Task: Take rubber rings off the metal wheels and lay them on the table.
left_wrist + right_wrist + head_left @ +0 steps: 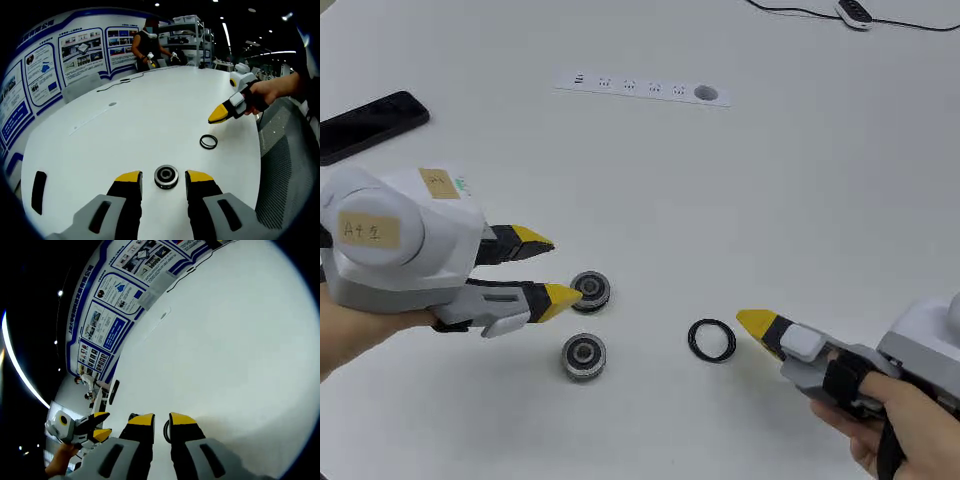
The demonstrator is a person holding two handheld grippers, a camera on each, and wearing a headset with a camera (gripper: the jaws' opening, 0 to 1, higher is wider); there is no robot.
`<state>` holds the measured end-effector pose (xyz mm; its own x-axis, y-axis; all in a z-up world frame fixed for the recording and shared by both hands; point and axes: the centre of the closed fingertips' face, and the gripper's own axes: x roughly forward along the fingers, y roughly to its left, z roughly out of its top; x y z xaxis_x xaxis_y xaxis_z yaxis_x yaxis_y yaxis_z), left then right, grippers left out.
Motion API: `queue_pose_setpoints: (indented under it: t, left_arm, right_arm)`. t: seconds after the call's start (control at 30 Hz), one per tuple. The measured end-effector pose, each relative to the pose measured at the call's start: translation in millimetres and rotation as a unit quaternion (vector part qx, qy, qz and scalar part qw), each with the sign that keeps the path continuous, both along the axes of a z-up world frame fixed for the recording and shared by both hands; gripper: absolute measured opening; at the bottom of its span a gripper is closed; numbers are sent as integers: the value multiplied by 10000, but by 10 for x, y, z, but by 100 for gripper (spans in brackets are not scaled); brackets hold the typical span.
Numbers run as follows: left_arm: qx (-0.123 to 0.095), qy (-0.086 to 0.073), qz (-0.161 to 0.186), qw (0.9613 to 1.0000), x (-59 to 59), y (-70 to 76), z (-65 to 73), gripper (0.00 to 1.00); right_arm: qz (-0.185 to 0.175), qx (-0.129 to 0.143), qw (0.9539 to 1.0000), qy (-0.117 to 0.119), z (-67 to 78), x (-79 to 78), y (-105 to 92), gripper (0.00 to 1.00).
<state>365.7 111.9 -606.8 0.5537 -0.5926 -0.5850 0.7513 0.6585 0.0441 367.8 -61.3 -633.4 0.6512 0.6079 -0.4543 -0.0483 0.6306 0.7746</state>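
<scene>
Two metal wheels lie on the white table, one wheel further off and the other wheel nearer me. My left gripper is open, and the further wheel sits just ahead of its yellow tips, touching neither. A loose black rubber ring lies flat on the table to the right. My right gripper points at it from the right, its jaws a narrow gap apart with nothing held. An arc of the ring shows between the right jaws.
A black phone lies at the far left. A white power strip lies further back, and a cable with a small device runs along the far edge. A person stands beyond the table.
</scene>
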Motion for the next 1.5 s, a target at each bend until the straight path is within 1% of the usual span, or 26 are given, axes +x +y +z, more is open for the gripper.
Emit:
queue_pose_setpoints:
  t: [0.1,0.23,0.33,0.43,0.57,0.63,0.77,0.87,1.07,1.17,1.33,1.43,1.5]
  left_arm:
    - [27,14,-58,10000,31,-33,-23,35]
    - [100,27,-174,9998,69,-87,-77,31]
    - [132,99,-260,9995,100,-124,-152,30]
    - [194,139,-290,9993,134,-132,-221,28]
    - [216,220,-362,9989,152,-158,-280,26]
    - [263,288,-408,9984,143,-167,-321,25]
    - [323,344,-507,9976,126,-180,-372,24]
    - [399,374,-573,9969,124,-188,-409,21]
    - [387,372,-581,9969,139,-199,-411,19]
    - [458,385,-593,9964,143,-181,-440,18]
    - [464,426,-626,9961,121,-195,-464,17]
    - [426,423,-632,9962,120,-208,-462,16]
    - [443,419,-675,9959,113,-212,-469,15]
  right_arm:
    - [102,77,9999,-109,43,43,93,14]
    - [240,170,9995,-105,47,52,225,14]
    - [382,260,9989,-102,57,43,348,14]
    - [495,294,9983,-106,53,42,438,14]
    - [601,324,9976,-94,41,41,539,14]
    - [660,308,9973,-75,25,34,584,15]
    - [731,353,9967,-57,5,27,658,15]
    - [769,394,9962,-45,-4,19,693,15]
    - [770,416,9962,2,-30,4,706,15]
    - [771,424,9961,6,-34,2,705,15]
    - [687,476,9965,12,-27,22,688,15]
    - [669,482,9966,18,-31,35,680,14]
    - [661,507,9965,27,-27,41,687,14]
